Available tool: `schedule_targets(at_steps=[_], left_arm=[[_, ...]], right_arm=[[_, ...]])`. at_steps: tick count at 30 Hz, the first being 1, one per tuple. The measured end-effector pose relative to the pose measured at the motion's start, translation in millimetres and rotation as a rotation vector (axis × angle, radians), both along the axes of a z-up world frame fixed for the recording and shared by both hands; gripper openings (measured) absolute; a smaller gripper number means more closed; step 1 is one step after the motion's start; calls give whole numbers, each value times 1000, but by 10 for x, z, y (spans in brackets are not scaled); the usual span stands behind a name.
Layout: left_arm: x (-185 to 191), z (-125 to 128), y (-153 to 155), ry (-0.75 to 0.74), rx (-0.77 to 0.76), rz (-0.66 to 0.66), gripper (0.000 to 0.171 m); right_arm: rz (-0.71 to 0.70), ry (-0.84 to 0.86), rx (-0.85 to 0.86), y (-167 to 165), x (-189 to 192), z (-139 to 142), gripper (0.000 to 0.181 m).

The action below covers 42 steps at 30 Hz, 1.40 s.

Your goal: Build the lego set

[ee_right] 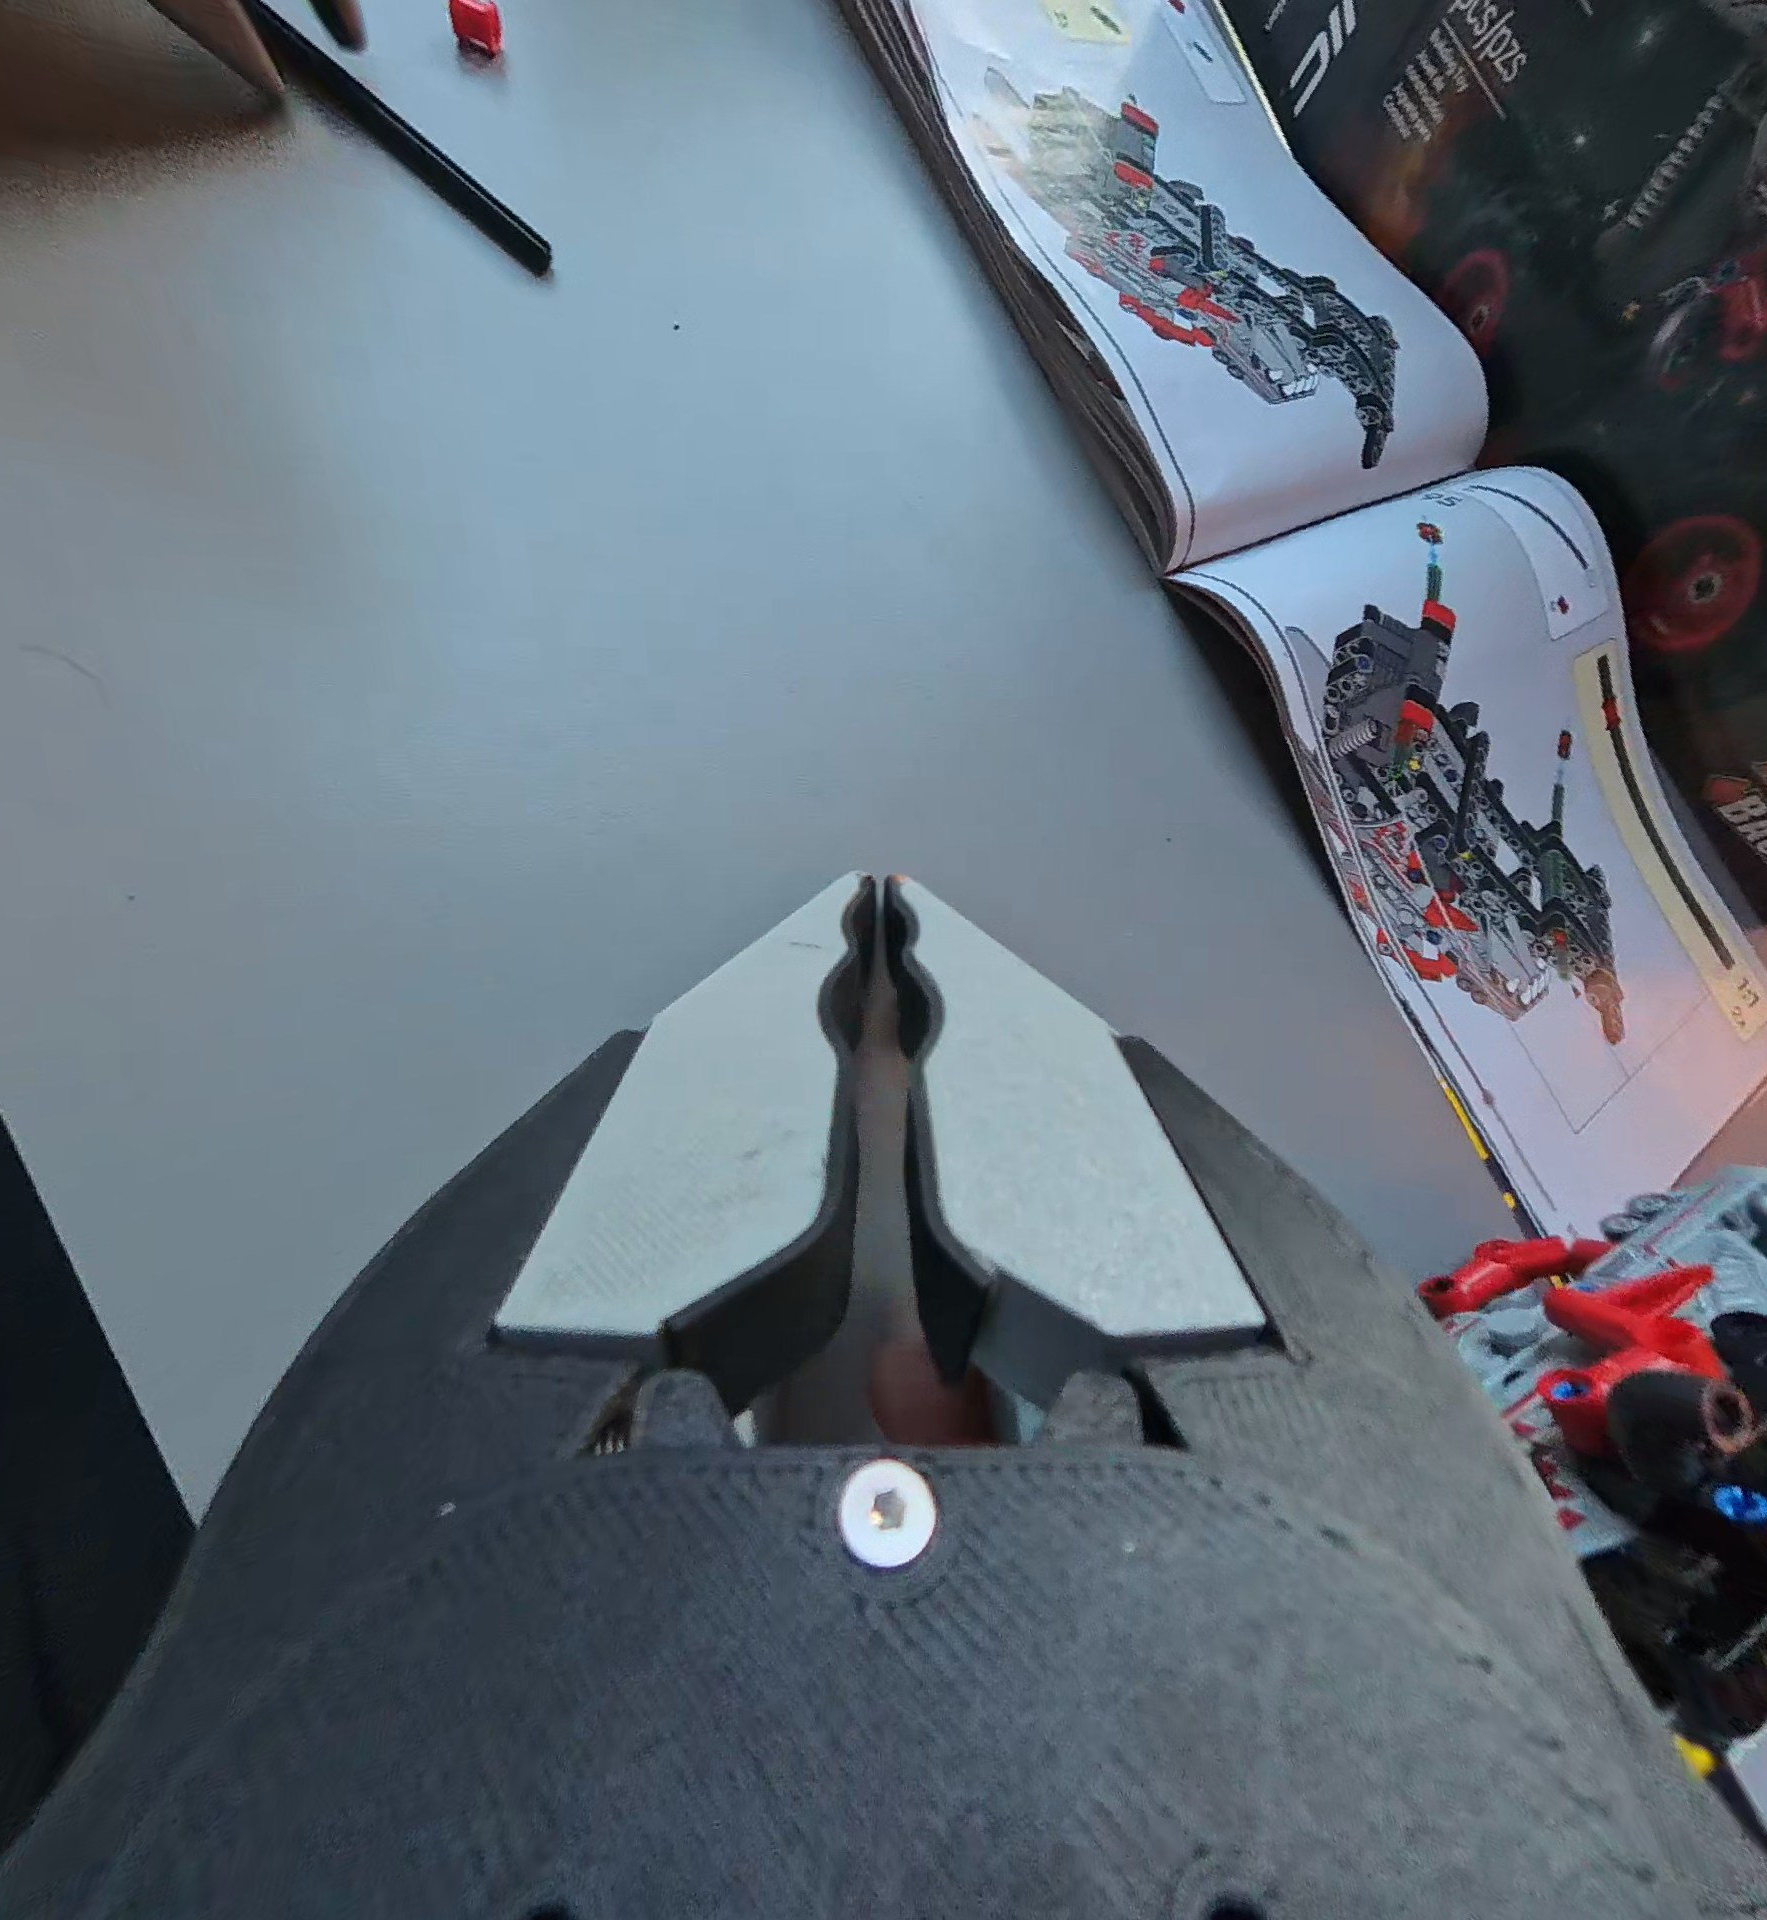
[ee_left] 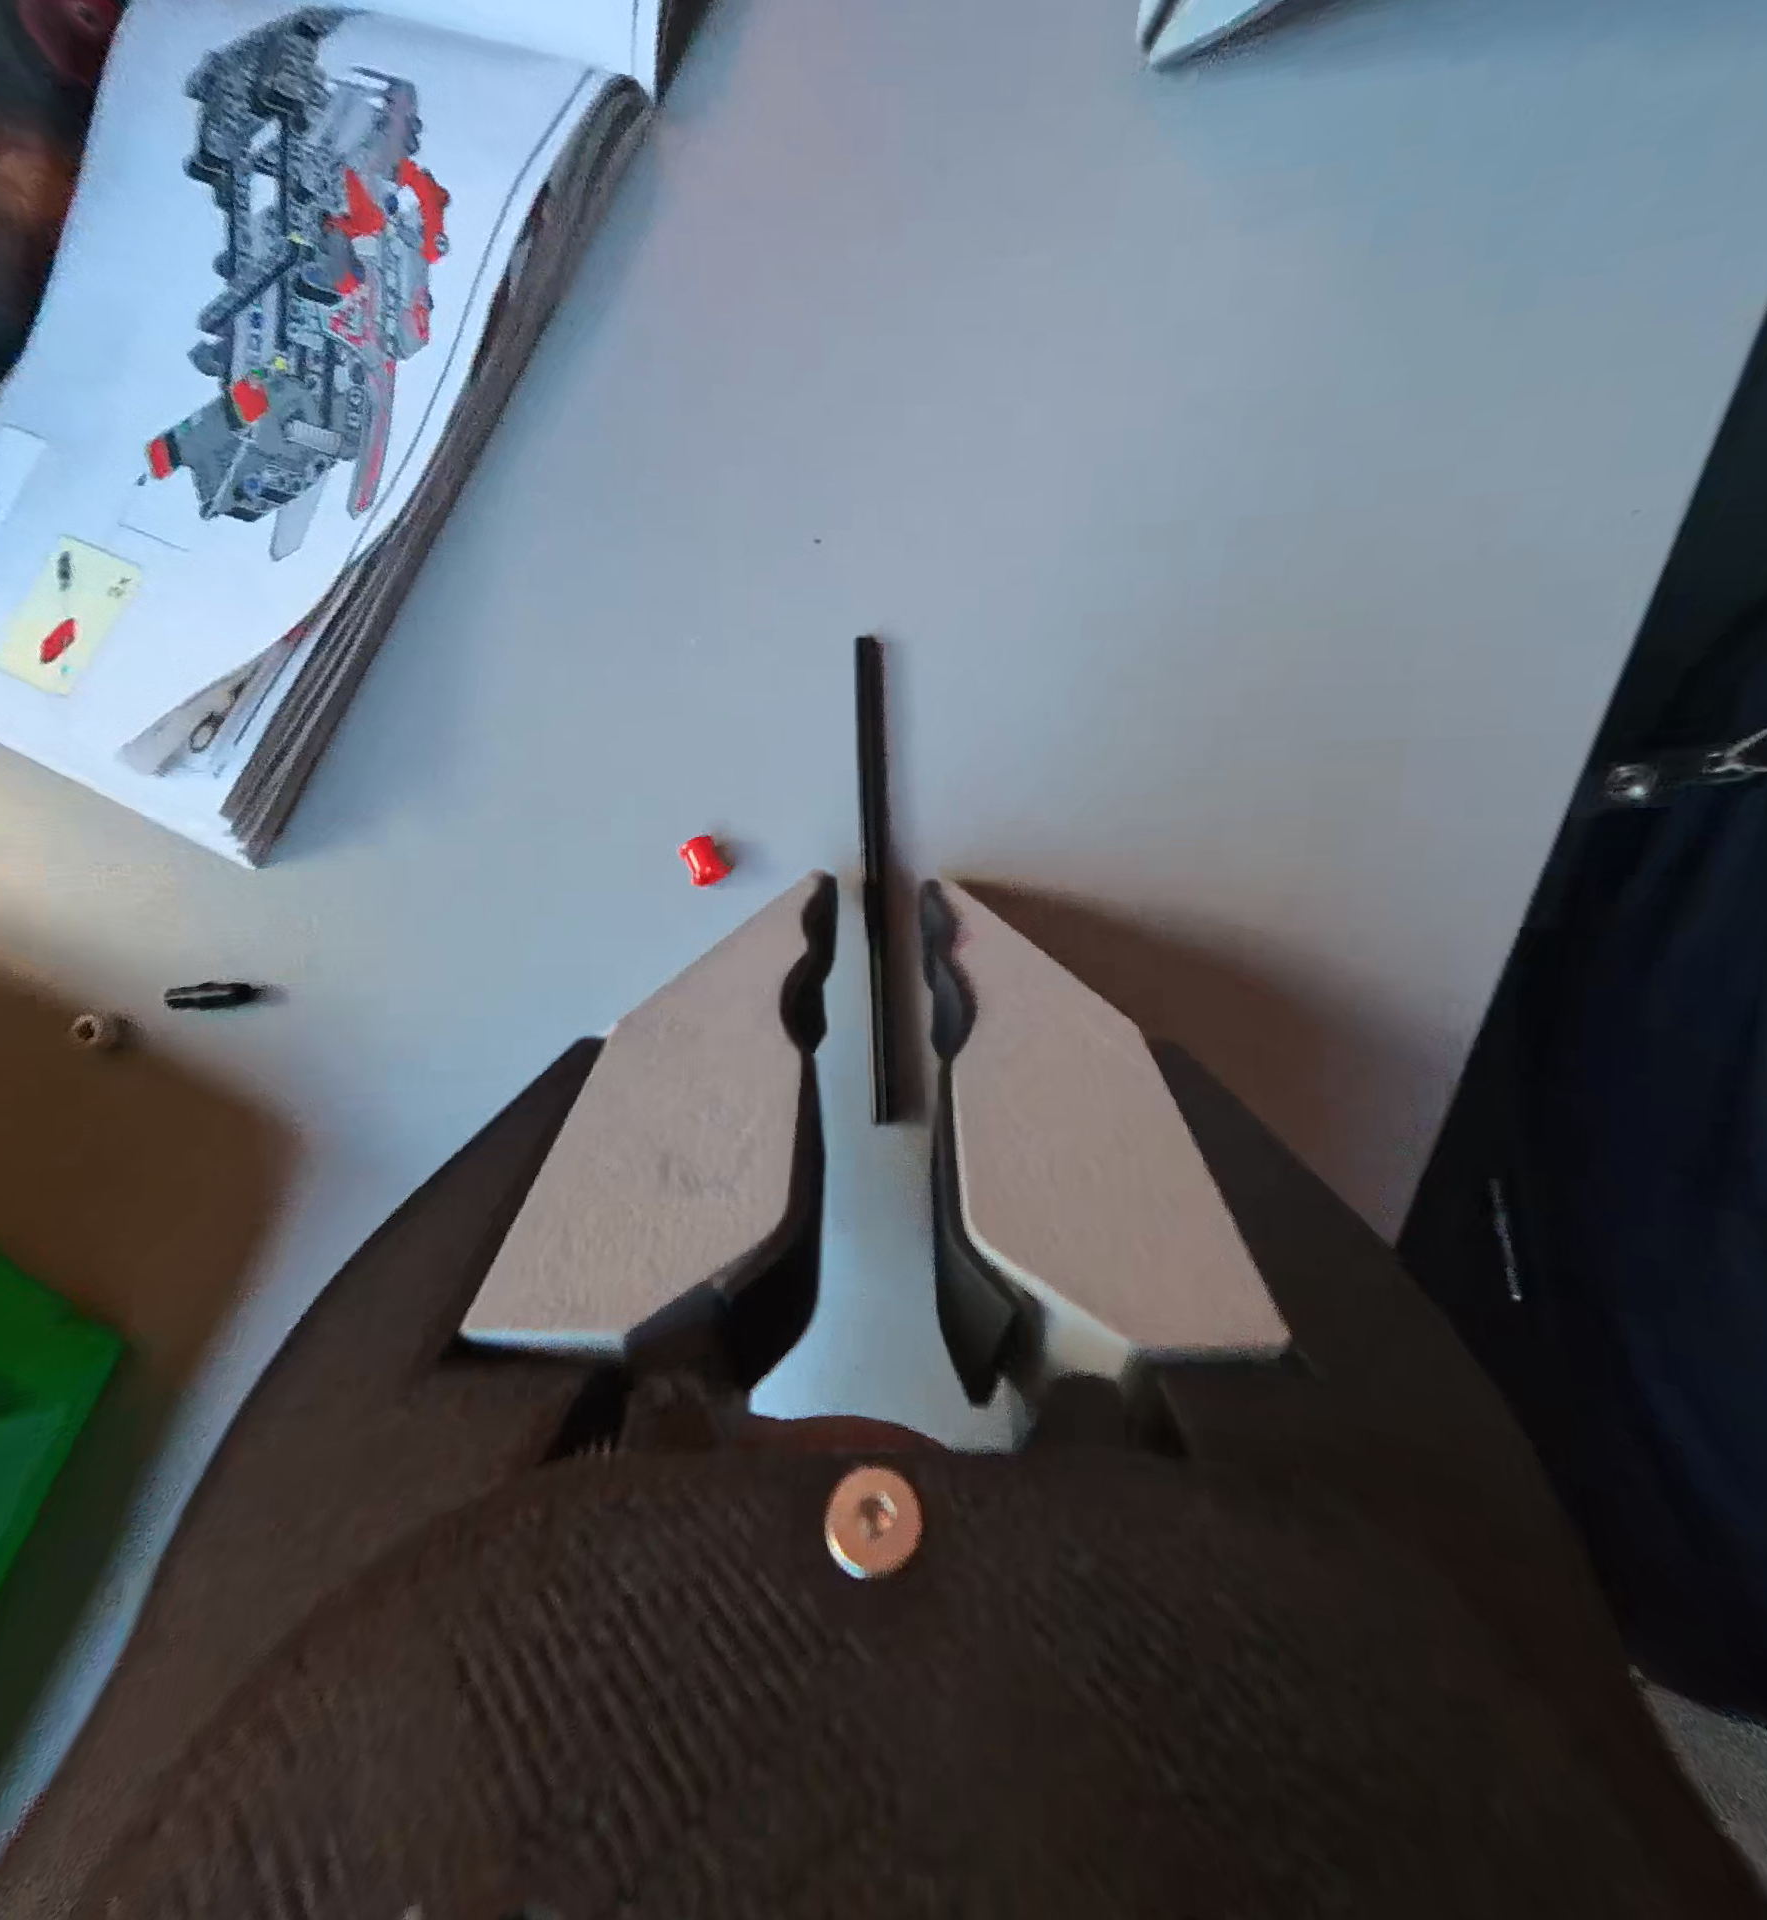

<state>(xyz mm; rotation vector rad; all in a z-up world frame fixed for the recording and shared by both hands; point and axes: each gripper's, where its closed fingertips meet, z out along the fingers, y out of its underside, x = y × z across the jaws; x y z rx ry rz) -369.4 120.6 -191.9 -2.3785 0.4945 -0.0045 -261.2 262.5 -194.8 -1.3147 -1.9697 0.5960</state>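
On the grey worktop (ee_left: pixel 1118 364), the left gripper (ee_left: pixel 879 894) is spread, its fingers straddling the near half of a long black axle (ee_left: pixel 871 790) without touching it; the rod runs straight ahead past the tips. Left of that gripper lie a tan bush (ee_left: pixel 102 1031), a short black pin (ee_left: pixel 217 994) and, just beside the left fingertip, a small red bush (ee_left: pixel 704 861), with the open instruction booklet (ee_left: pixel 120 343) farther ahead on the left. The right gripper (ee_right: pixel 879 883) is pressed together on nothing, over bare worktop. To its right sits the partly built grey-and-red lego model (ee_right: pixel 1627 1340), below the booklet pages and the dark set box (ee_right: pixel 1637 208).
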Motion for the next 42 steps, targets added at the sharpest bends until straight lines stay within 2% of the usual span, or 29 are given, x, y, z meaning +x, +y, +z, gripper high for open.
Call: schedule_targets(at_steps=[1,3,7,10,16,19,32,34,36,40,42], left_arm=[[10,-7,15,-13,-7,-3,7],[17,-14,48,-17,2,-5,1],[54,-13,113,-48,37,3,1],[112,-12,153,-87,52,0,0],[269,-13,263,-81,61,-53,1],[307,-13,310,-66,67,-70,1],[466,-17,395,-97,64,-103,0],[494,-16,406,-85,68,-110,0],[514,-16,413,-88,68,-109,0],[544,-17,418,-106,61,-112,0],[546,-18,419,-116,58,-108,0]], right_arm=[[-6,4,3,9,0,7,1],[-3,33,-7,-7,8,52,21],[-95,78,-102,108,143,142,18],[-149,44,-146,188,289,93,24],[-194,-16,-177,231,291,3,17],[-181,-28,-221,203,271,-8,6],[-128,-33,-228,138,159,-7,6],[-123,-32,-225,132,143,-4,11],[-104,-26,-232,105,146,10,28],[-92,36,-240,98,150,106,26],[-81,41,-262,80,163,124,31]])
